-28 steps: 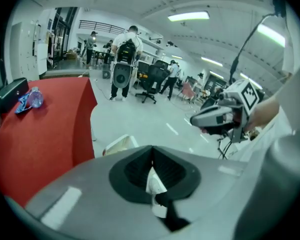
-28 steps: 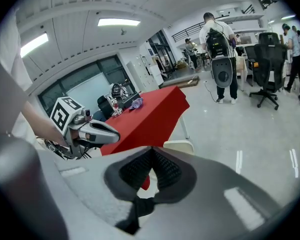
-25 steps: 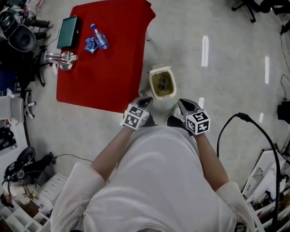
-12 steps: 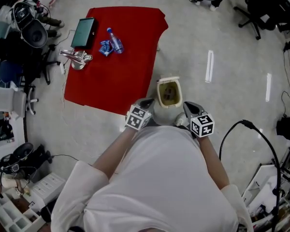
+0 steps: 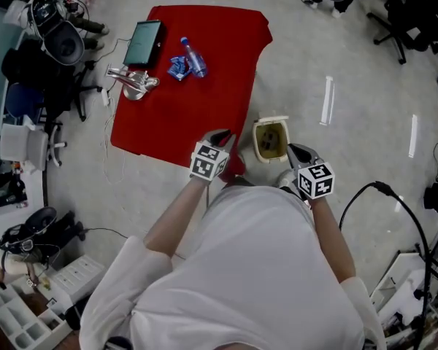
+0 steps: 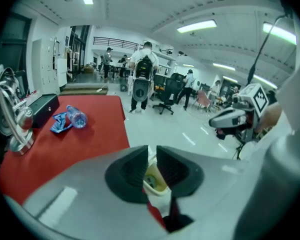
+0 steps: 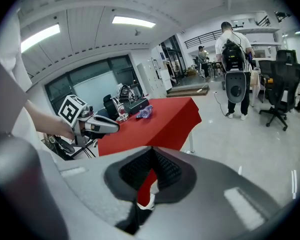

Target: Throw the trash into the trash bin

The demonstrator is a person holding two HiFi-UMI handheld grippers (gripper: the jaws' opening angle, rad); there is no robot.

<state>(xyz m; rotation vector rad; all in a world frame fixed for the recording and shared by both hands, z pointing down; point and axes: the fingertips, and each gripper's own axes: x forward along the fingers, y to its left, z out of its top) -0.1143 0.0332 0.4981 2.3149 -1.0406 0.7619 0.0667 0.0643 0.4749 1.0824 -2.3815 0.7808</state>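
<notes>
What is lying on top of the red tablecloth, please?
A plastic bottle, a blue wrapper, a dark flat case and a shiny metal object. The left gripper, whose empty jaws have just been opening, hides the red tablecloth's near corner.

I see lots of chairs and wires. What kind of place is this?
Probably a big open office or lab: rolling office chairs, long ceiling lights, and a red table.

Bright ceiling lights point(image 6: 197, 26), floor point(image 5: 365, 64) glare, fisheye edges
</notes>
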